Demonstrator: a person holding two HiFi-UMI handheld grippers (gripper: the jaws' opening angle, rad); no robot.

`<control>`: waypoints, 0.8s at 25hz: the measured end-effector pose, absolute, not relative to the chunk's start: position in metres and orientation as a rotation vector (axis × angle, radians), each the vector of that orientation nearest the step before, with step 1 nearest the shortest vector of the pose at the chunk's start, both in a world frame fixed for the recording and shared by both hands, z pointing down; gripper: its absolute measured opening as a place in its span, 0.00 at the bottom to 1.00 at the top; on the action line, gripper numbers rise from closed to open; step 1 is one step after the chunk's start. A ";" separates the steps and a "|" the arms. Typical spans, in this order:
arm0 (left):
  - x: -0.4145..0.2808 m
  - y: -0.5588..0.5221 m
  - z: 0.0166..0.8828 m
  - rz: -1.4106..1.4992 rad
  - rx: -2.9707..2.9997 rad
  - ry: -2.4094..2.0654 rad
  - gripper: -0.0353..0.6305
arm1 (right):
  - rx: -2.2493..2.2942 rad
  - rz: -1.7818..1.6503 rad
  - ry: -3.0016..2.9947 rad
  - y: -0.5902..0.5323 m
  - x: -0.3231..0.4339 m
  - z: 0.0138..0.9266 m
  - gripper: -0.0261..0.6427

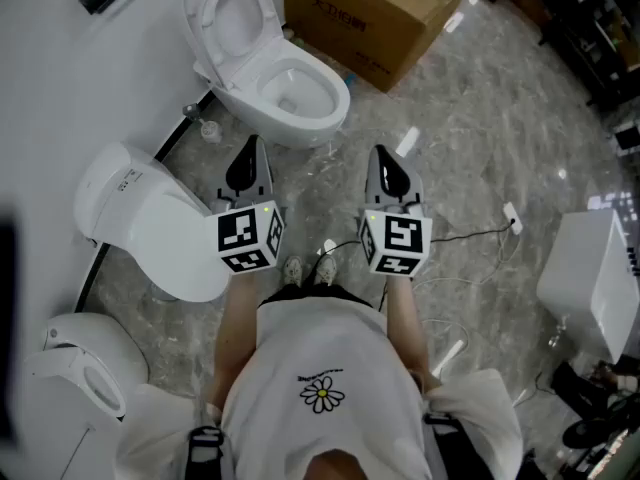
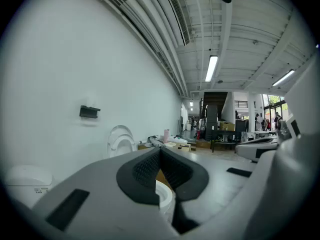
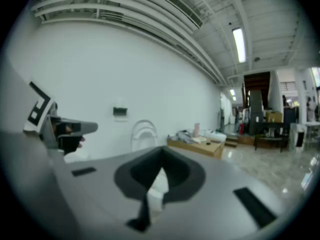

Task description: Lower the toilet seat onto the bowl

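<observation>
Grey marbled floor is spreading under you, with a white wall running along its left edge. Your head view is showing what neither claw camera does. You are seeing the whole toilet from above, its toilet seat standing raised against the wall and the bowl lying open ahead of both claws. It is also showing a second toilet with its lid down just left of your left claw, a third one at the lower left corner, a cable trailing over the floor, and your shoes. Your left claw and right claw are pointing side by side toward the bowl, short of it and touching nothing.

The claw cameras are giving you what the head view is not: both claws are sitting closed, pads together, with nothing between them. They are also taking in the high ceiling with its strip lights and a long hall beyond. From there the seat is appearing as an upright white arch against the wall, with a black bracket mounted up and to its left.

The cardboard box beside the toilet is carrying dark printed characters on its side, too small to read. A small label on the second toilet is equally illegible. Your shirt is showing a daisy print.
</observation>
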State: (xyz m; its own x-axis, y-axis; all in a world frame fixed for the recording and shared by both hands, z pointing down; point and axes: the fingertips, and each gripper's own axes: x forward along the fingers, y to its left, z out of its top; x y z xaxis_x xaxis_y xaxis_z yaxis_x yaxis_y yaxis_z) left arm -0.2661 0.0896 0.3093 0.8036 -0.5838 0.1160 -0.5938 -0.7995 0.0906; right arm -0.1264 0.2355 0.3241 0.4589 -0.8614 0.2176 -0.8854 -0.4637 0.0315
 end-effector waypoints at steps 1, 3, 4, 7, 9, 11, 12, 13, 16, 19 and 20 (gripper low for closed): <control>-0.266 0.090 0.309 0.124 2.865 -0.939 0.09 | 2.560 0.254 -1.541 0.237 -0.126 0.324 0.08; -0.266 0.091 0.309 0.121 2.864 -0.937 0.09 | 2.558 0.250 -1.536 0.238 -0.125 0.324 0.08; -0.265 0.091 0.309 0.119 2.864 -0.937 0.09 | 2.559 0.249 -1.535 0.239 -0.124 0.324 0.08; -0.264 0.092 0.307 0.110 2.866 -0.934 0.09 | 2.562 0.232 -1.554 0.239 -0.123 0.323 0.08; -0.262 0.092 0.306 0.106 2.873 -0.929 0.09 | 2.560 0.207 -1.571 0.239 -0.124 0.321 0.08; -0.260 0.093 0.306 0.106 2.881 -0.926 0.09 | 2.563 0.193 -1.573 0.239 -0.125 0.321 0.08; -0.259 0.093 0.307 0.108 2.883 -0.923 0.09 | 2.567 0.192 -1.571 0.239 -0.124 0.322 0.08; -0.258 0.094 0.307 0.110 2.884 -0.921 0.09 | 2.571 0.193 -1.570 0.239 -0.124 0.322 0.08; -0.255 0.095 0.309 0.118 2.884 -0.913 0.09 | 2.582 0.207 -1.564 0.242 -0.120 0.325 0.08; -0.251 0.097 0.310 0.121 2.887 -0.913 0.09 | 2.591 0.226 -1.558 0.249 -0.114 0.329 0.08; -0.249 0.098 0.310 0.122 2.888 -0.916 0.09 | 2.596 0.232 -1.561 0.251 -0.111 0.331 0.08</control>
